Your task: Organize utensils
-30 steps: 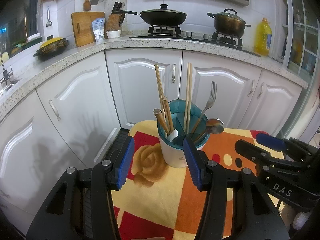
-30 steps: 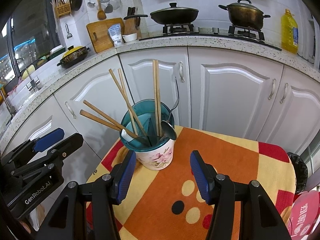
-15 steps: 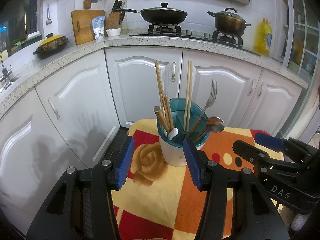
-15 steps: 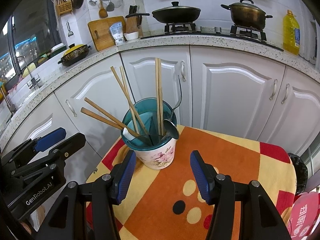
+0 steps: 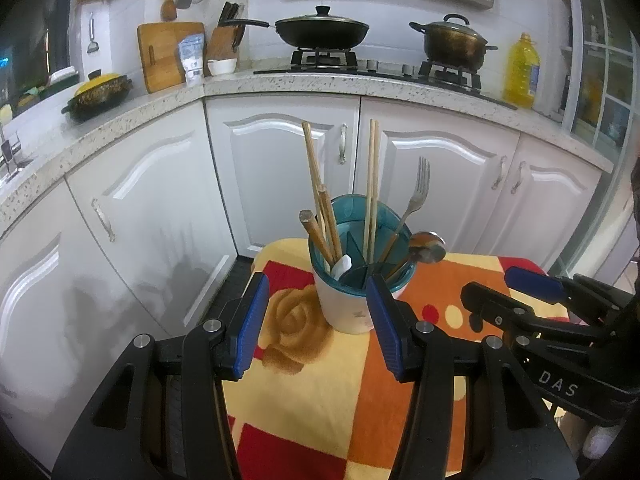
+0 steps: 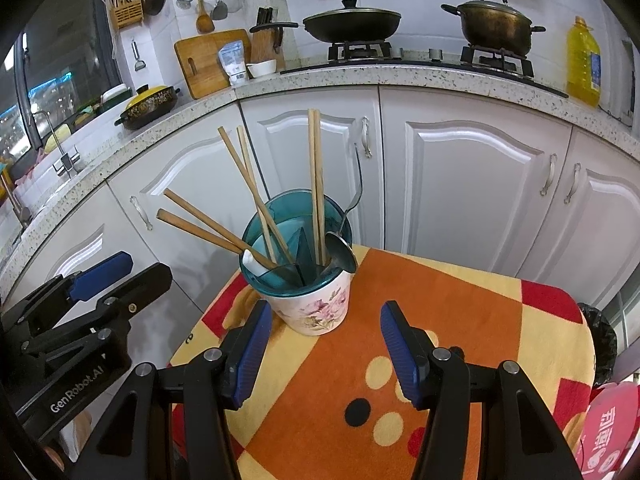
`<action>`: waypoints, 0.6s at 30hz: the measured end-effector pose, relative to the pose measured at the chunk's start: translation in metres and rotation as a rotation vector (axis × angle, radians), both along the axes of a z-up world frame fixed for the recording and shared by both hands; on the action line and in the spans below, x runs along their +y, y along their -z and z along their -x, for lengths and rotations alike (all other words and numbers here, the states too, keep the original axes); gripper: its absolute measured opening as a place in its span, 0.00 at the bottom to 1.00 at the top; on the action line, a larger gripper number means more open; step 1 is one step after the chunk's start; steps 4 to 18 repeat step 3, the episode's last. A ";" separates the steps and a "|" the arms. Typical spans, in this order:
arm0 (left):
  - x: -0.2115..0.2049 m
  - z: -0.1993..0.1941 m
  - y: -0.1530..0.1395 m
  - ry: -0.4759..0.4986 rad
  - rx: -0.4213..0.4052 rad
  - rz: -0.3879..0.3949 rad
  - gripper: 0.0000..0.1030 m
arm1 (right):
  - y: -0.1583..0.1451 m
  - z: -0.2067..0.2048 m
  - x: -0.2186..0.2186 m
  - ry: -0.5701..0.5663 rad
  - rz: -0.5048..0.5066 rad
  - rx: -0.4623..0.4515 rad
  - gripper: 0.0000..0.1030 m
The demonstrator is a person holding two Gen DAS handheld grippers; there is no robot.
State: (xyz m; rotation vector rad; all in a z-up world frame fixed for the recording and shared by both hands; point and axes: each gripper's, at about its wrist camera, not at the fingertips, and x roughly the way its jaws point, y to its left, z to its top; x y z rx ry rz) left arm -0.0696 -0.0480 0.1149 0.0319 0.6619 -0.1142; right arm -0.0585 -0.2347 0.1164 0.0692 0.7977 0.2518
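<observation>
Apparently finished: utensils stand in holder [image 6: 308, 280], frame centre. Left gripper [image 5: 318, 322] and right gripper [image 6: 322, 350] both wide open, empty. Next: withdraw, or regroup chopsticks [image 6: 208, 232].

Utensils [image 5: 372, 184] in holder [image 5: 352, 308] on table [image 5: 312, 400]

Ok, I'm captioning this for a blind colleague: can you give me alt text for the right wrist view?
A floral utensil cup with a teal insert holds chopsticks, a spoon and a fork, standing on a patterned cloth before white kitchen cabinets. The open right gripper sits empty just short of it, with the left gripper at the left edge.
</observation>
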 end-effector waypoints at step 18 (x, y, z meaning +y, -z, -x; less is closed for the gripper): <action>0.001 -0.002 0.002 0.002 0.009 0.003 0.49 | 0.004 0.000 -0.007 0.011 0.000 0.001 0.53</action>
